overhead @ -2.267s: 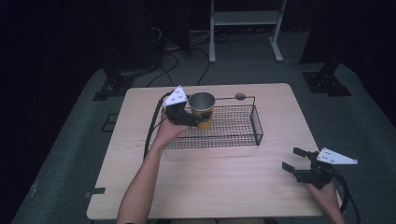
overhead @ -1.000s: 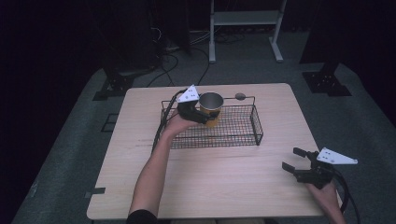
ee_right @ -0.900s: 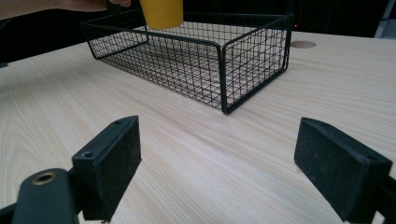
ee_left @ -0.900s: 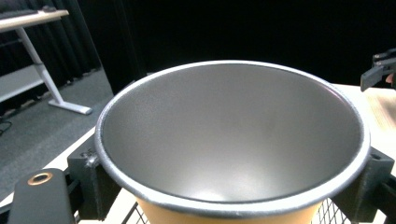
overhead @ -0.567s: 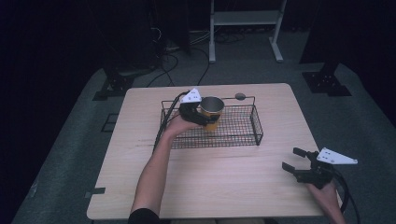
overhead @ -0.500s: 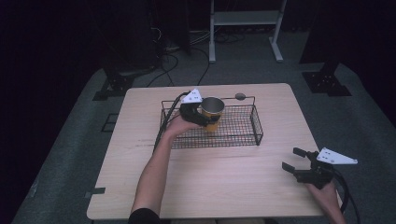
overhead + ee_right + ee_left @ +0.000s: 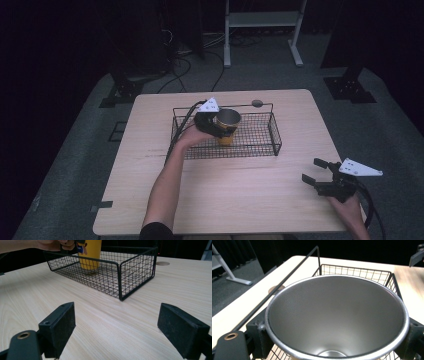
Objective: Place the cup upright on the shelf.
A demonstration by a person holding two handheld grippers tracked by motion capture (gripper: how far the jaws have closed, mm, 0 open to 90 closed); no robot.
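A yellow cup (image 7: 226, 131) with a steel inside stands upright in the left half of a black wire basket (image 7: 260, 145) at the table's far middle. My left gripper (image 7: 218, 128) is shut on its rim from the left. In the left gripper view the cup's steel mouth (image 7: 337, 312) sits between the two jaws of that gripper (image 7: 334, 336). The right gripper view has the cup (image 7: 90, 253) with its base down at the basket (image 7: 120, 272) floor. My right gripper (image 7: 316, 172) hovers open and empty near the front right corner, its jaws (image 7: 117, 332) wide apart over bare wood.
A round cable hole (image 7: 257, 103) lies just behind the basket. The left gripper's cable (image 7: 176, 135) drapes over the basket's left wall. Bare wood table (image 7: 240, 200) stretches in front of the basket. A white stand (image 7: 260, 20) is on the floor beyond.
My left gripper has carried the cup from above the basket's left far corner rightward and down into the basket. The right gripper has stayed put.
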